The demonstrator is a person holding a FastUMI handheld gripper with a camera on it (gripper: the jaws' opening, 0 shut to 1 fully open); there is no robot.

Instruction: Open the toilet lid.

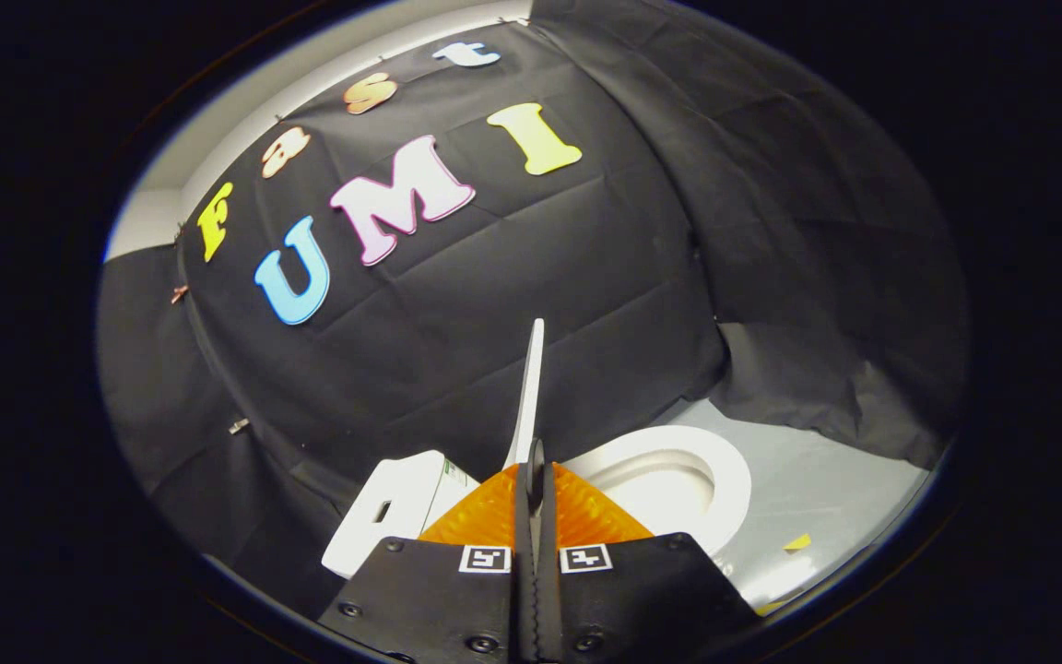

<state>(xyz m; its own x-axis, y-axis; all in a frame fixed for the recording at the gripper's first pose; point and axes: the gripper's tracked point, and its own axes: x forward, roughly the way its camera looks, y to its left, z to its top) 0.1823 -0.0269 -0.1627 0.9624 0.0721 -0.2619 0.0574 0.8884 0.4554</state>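
Observation:
The white toilet lid (531,387) is raised and I see it edge-on, as a thin white strip rising from between my fingertips. My gripper (536,466) is shut on the lid's lower part, with both fingers pressed against its two faces. To the right of the fingers, the white toilet seat (725,480) lies uncovered around the open bowl (669,484). Left of the fingers sits the white tank (388,512).
Black cloth (494,295) hangs close behind the toilet and folds down onto the grey floor (826,480) on the right. A small yellow scrap (796,542) lies on the floor beside the bowl.

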